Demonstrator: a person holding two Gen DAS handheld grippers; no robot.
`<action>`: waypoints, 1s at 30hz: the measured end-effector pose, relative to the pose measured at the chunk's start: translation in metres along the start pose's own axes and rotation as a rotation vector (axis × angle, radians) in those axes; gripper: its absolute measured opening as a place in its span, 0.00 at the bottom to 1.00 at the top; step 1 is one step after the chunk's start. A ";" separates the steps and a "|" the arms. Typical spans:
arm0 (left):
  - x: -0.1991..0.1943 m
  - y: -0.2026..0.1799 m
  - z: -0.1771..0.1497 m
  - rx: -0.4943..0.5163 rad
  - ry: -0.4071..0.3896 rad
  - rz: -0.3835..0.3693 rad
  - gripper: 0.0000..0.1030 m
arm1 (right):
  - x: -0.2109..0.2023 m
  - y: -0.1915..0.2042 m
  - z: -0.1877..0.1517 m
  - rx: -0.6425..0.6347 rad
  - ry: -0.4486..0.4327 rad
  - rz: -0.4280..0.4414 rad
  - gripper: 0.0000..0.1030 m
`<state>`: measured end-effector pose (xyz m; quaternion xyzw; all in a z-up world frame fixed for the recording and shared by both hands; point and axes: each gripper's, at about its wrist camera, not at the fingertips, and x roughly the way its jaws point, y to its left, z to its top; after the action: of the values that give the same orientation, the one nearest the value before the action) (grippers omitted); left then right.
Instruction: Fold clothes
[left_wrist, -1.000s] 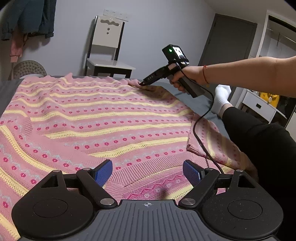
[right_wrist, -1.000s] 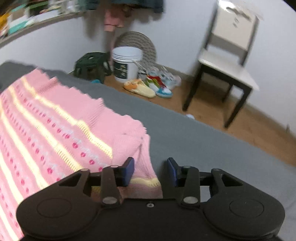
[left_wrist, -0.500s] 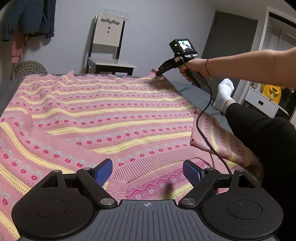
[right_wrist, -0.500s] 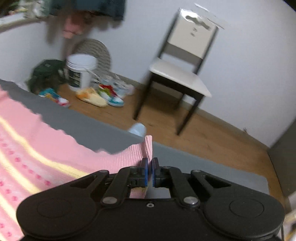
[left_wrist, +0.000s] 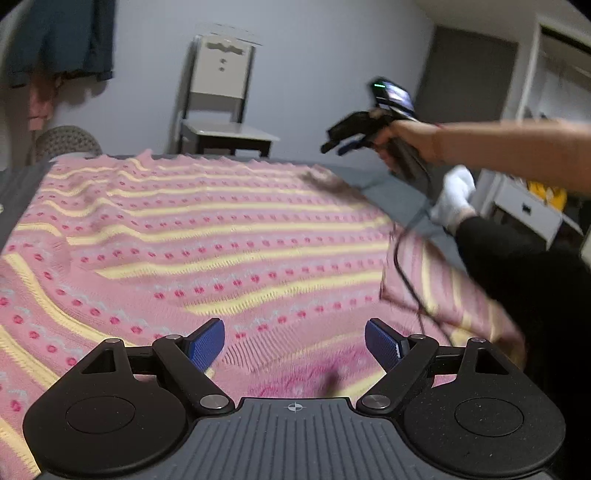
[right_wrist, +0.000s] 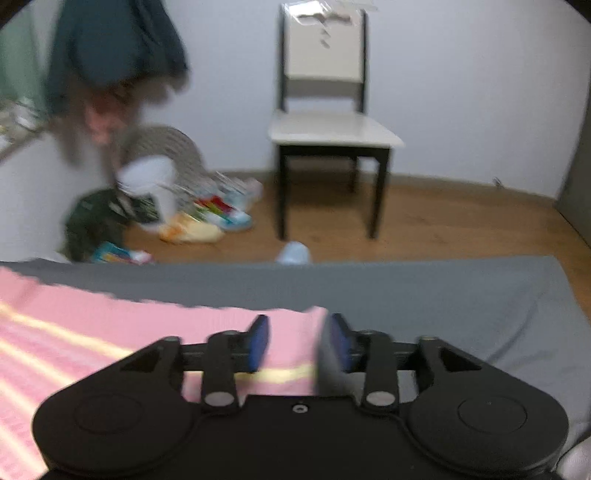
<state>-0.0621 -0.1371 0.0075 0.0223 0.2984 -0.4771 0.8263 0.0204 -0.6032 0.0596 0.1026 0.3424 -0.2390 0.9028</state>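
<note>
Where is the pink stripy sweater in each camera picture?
Left wrist view: the pink stripy sweater fills the middle and left, spread flat on the grey bed, beyond the left tongs.
Right wrist view: only its far corner shows, lower left, just past the right tongs.
Shared landmark: the white chair against the back wall.

Sweater (left_wrist: 207, 236) is ribbed pink knit; bed cover (right_wrist: 424, 295) smooth matt grey cloth; floor (right_wrist: 461, 221) wood.
</note>
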 end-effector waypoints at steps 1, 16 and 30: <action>-0.005 0.000 0.004 -0.014 -0.022 0.019 0.81 | -0.016 0.008 -0.001 -0.009 -0.018 0.041 0.44; -0.089 0.028 0.000 -0.113 -0.046 0.597 0.99 | -0.153 0.230 -0.037 -0.253 0.005 0.542 1.00; -0.080 0.087 -0.025 -0.446 0.048 0.422 0.99 | -0.114 0.409 -0.049 -0.445 0.111 0.286 1.00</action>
<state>-0.0332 -0.0199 0.0067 -0.0869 0.4042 -0.2168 0.8843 0.1238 -0.1911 0.1080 -0.0381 0.4177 -0.0219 0.9075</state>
